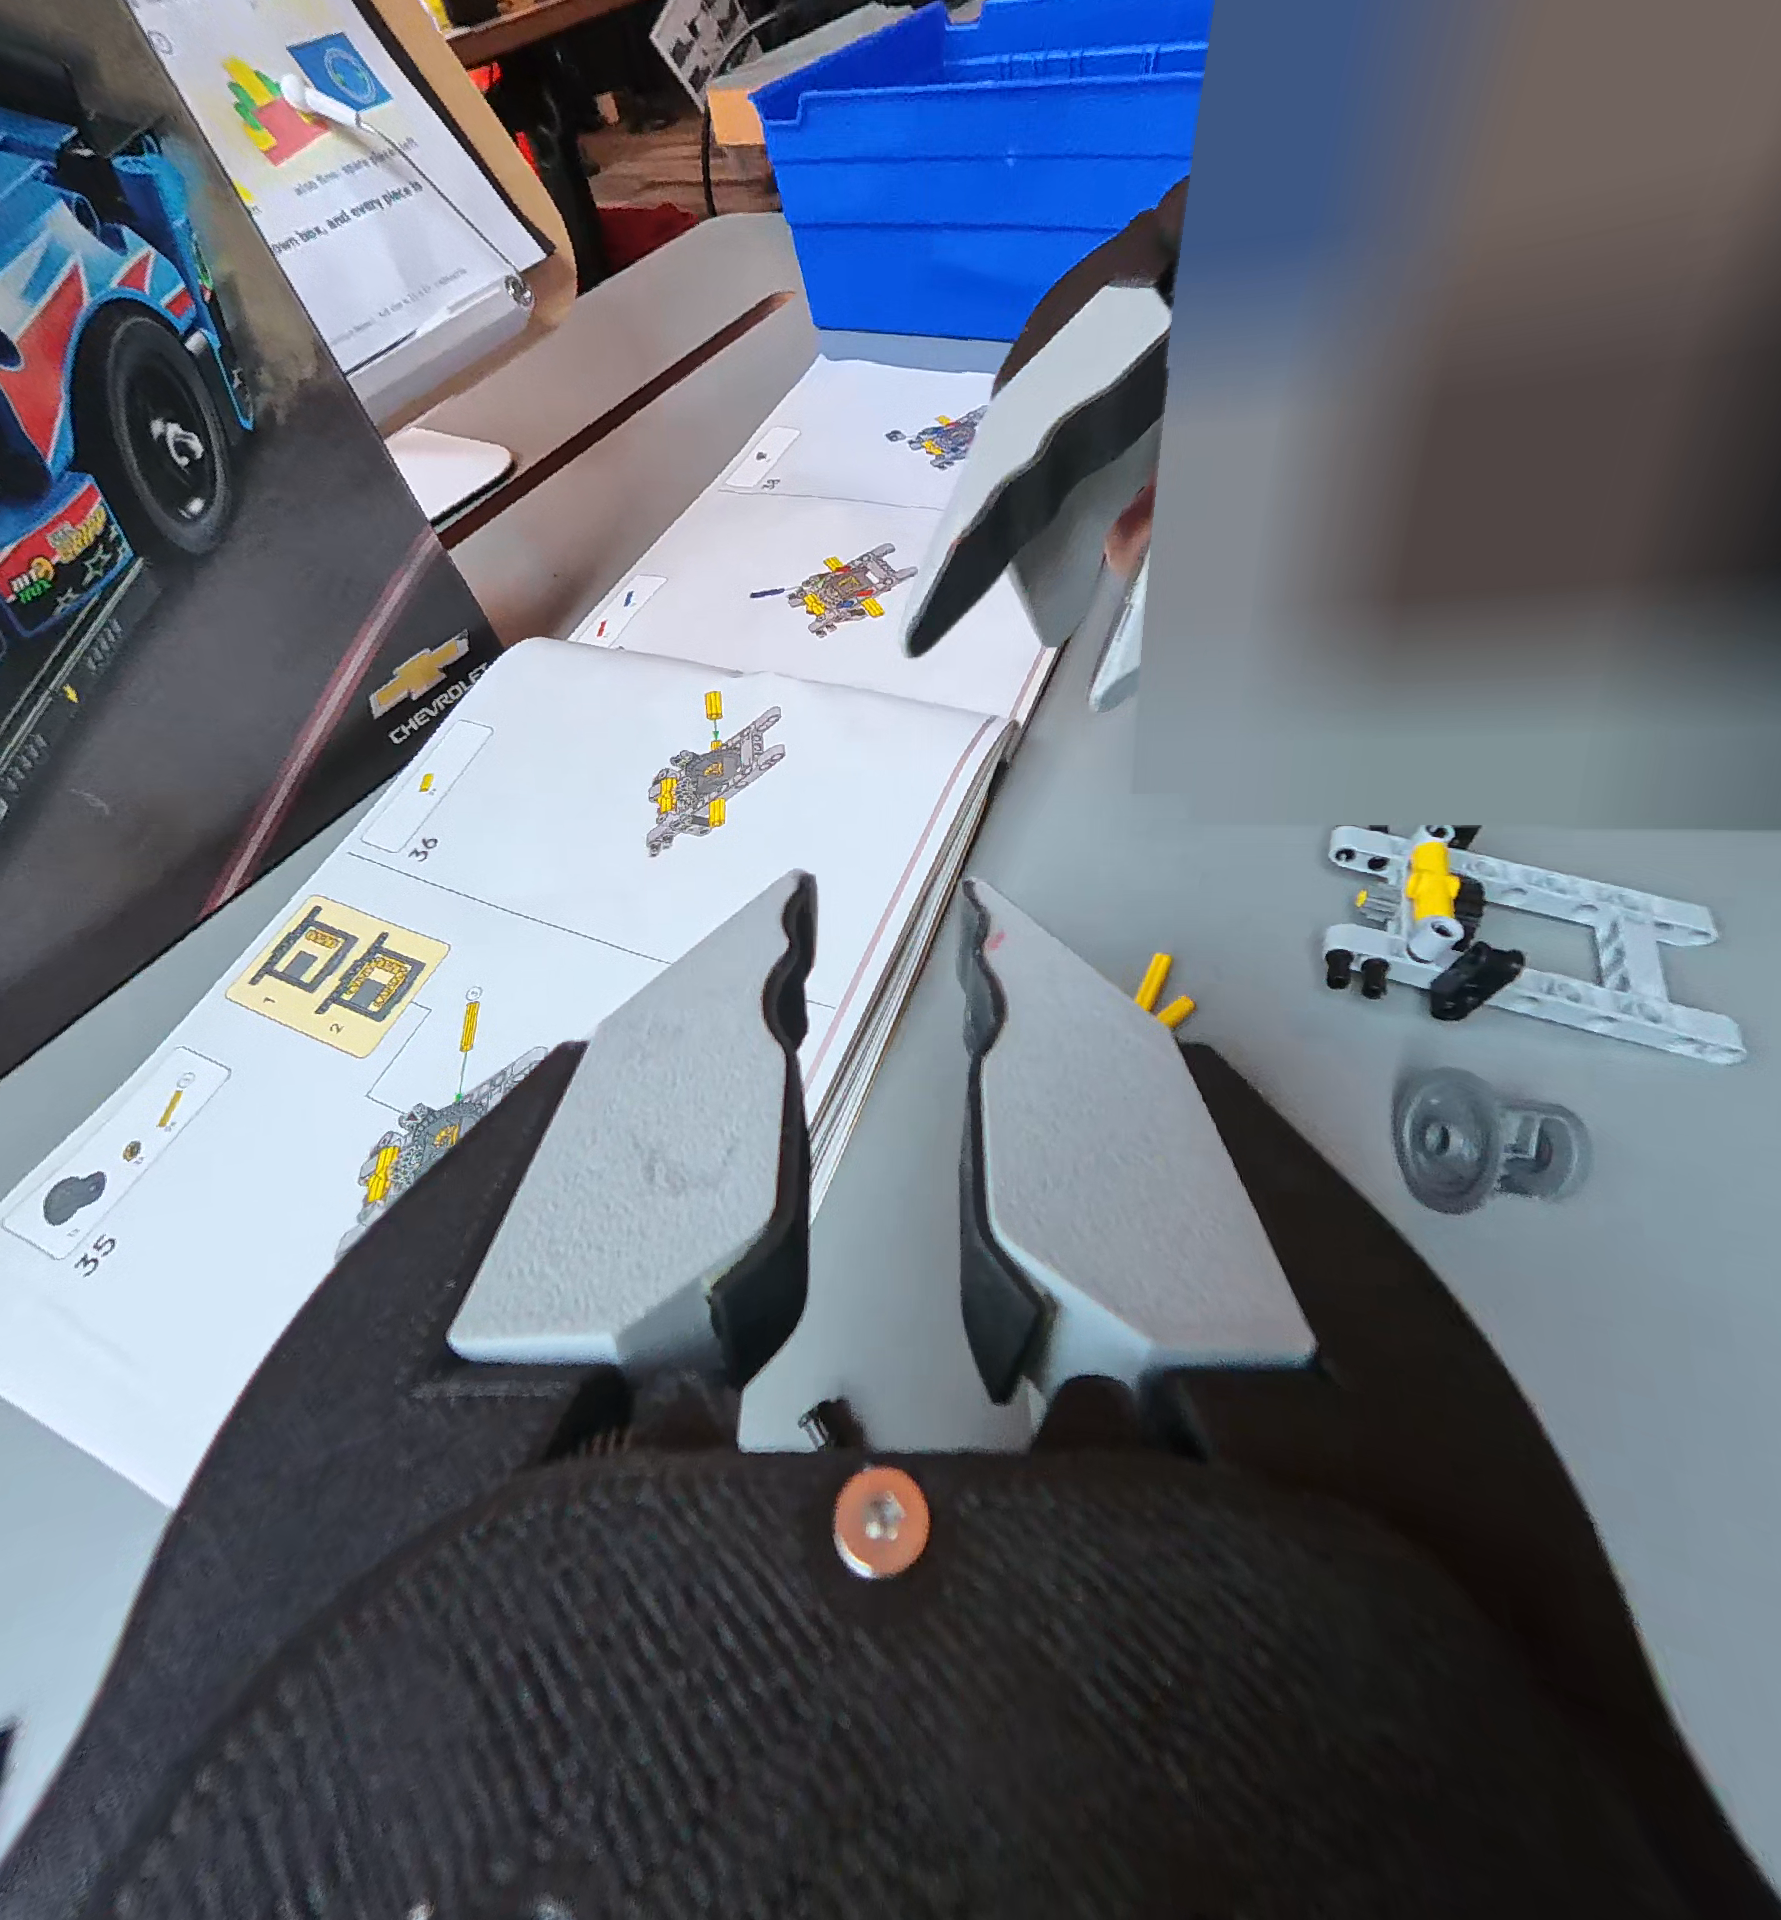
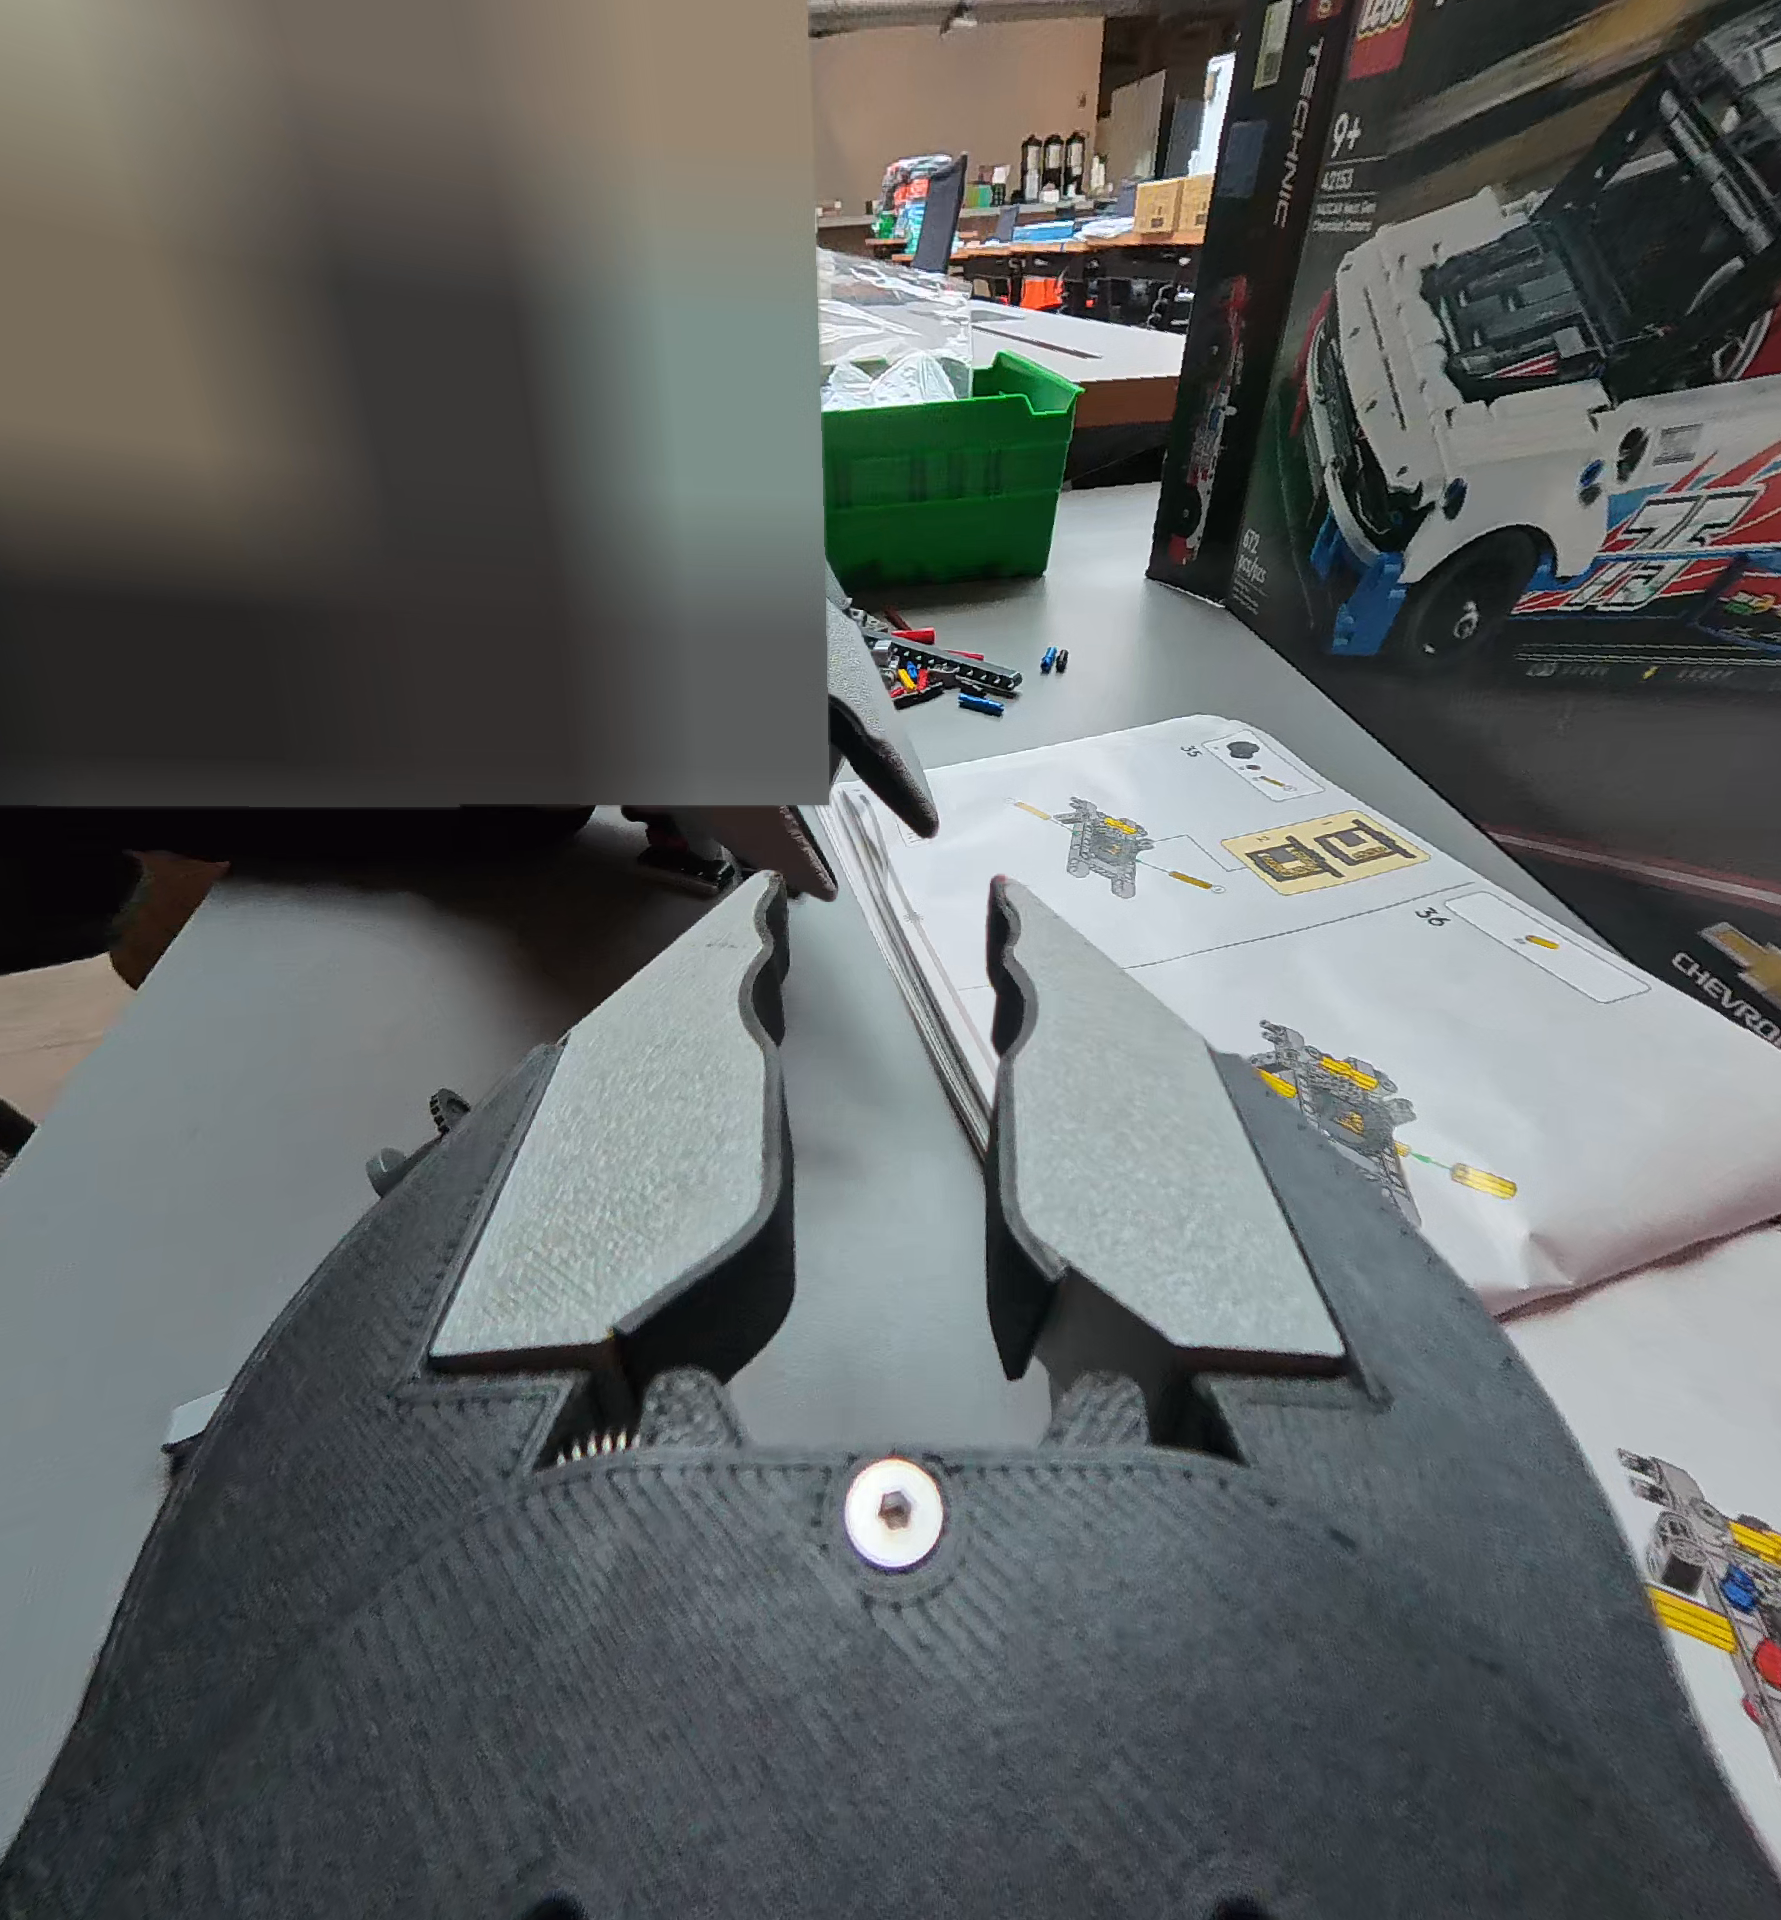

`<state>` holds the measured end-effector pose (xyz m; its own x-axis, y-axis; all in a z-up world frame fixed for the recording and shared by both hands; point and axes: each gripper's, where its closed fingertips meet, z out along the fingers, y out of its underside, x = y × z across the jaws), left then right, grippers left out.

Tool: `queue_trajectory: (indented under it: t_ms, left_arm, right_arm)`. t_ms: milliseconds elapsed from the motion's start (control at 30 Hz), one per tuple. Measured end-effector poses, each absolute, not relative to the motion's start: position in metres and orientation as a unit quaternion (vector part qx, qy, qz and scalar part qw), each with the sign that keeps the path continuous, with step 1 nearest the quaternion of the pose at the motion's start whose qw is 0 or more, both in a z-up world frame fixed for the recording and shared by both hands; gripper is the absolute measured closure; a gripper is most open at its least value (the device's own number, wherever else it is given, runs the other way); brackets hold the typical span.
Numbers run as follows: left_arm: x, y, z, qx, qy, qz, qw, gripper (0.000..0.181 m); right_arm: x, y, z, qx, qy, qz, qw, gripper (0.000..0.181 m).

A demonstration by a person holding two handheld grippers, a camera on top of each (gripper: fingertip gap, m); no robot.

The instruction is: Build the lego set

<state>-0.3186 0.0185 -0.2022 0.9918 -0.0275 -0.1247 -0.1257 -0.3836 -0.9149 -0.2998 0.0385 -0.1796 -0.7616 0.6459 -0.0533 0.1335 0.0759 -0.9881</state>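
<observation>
We hold both grippers, left point(image 1: 886, 935) and right point(image 2: 886, 935), with fingers parted and empty above the manual point(image 1: 595, 790); the frame point(image 1: 1520, 935) lies on the bench point(image 1: 1488, 1455), and a careless reach could scatter the yellow pins point(image 1: 1161, 992)

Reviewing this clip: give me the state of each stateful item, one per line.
left gripper: open, empty
right gripper: open, empty
instruction booklet: lying open on the table
grey frame assembly: partly built, flat on the table
set box: standing upright
green bin: upright, clear bags inside
</observation>
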Motion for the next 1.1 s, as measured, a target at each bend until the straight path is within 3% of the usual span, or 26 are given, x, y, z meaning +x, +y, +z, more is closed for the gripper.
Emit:
queue_trajectory:
  t_ms: [33, 633, 767, 900, 1100]
  left_arm:
    - [-0.318, 0.018, -0.203, -0.831, 0.048, 0.046, 0.552, 0.158]
    - [-0.327, 0.008, -0.191, -0.827, 0.038, 0.061, 0.557, 0.165]
    - [-0.300, 0.001, -0.196, -0.840, 0.109, 0.003, 0.531, 0.167]
    - [-0.236, -0.018, -0.193, -0.821, 0.217, -0.112, 0.517, 0.156]
    - [-0.213, -0.023, -0.226, -0.845, 0.261, -0.097, 0.456, 0.157]
  right_arm:
    - [-0.300, 0.038, -0.180, -0.276, -0.705, 0.620, 0.206, 0.146]
    - [-0.303, 0.030, -0.187, -0.264, -0.728, 0.601, 0.198, 0.152]
    - [-0.304, 0.030, -0.188, -0.266, -0.728, 0.601, 0.194, 0.150]
    - [-0.304, 0.031, -0.187, -0.265, -0.726, 0.603, 0.198, 0.150]
    - [-0.303, 0.030, -0.188, -0.262, -0.729, 0.598, 0.206, 0.151]
